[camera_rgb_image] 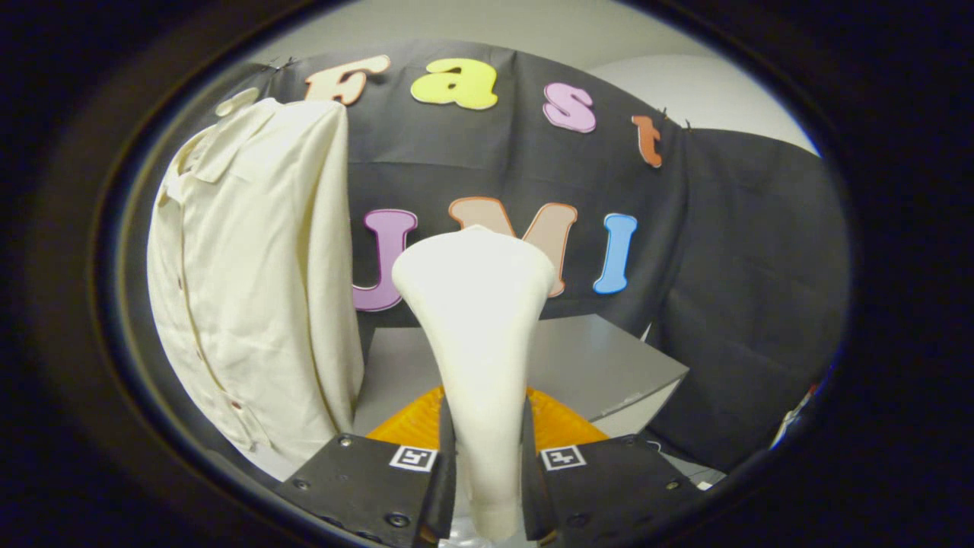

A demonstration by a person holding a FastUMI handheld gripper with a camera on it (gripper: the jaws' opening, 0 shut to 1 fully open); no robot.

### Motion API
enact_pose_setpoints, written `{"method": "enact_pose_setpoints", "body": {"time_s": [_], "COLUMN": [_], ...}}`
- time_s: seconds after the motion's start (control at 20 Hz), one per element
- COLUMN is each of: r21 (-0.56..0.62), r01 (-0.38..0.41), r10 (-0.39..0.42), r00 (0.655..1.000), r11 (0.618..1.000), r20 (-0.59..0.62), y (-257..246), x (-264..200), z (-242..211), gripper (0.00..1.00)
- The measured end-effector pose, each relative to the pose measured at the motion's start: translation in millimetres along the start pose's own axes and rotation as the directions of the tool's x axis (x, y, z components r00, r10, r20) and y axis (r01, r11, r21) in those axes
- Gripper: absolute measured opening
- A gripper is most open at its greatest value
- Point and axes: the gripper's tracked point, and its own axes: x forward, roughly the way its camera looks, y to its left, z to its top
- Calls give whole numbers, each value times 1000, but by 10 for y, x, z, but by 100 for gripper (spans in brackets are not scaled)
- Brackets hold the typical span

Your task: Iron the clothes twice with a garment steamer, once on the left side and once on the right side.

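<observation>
Gripper view, my gripper (487, 487) clamped on the white plastic flared-head garment steamer (478, 342) at its handle, both fingers pressing, head upright beyond them, cream button-up cotton shirt (255, 289) hanging just left, grey table (601, 365) behind.

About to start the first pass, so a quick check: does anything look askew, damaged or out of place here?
Nothing stands out. The gripper is shut on the steamer, held upright and apart from the shirt, which hangs against the booth wall beside the grey table.
</observation>
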Motion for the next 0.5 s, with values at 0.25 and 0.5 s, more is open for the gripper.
{"method": "enact_pose_setpoints", "body": {"time_s": [0.25, 0.5], "r21": [-17, 42], "r01": [-22, -103], "r10": [23, 95], "r00": [996, 983], "r11": [1000, 994], "r20": [90, 154], "y": [558, 1330], "x": [-870, -1558], "z": [360, 581], "gripper": [35, 35]}}
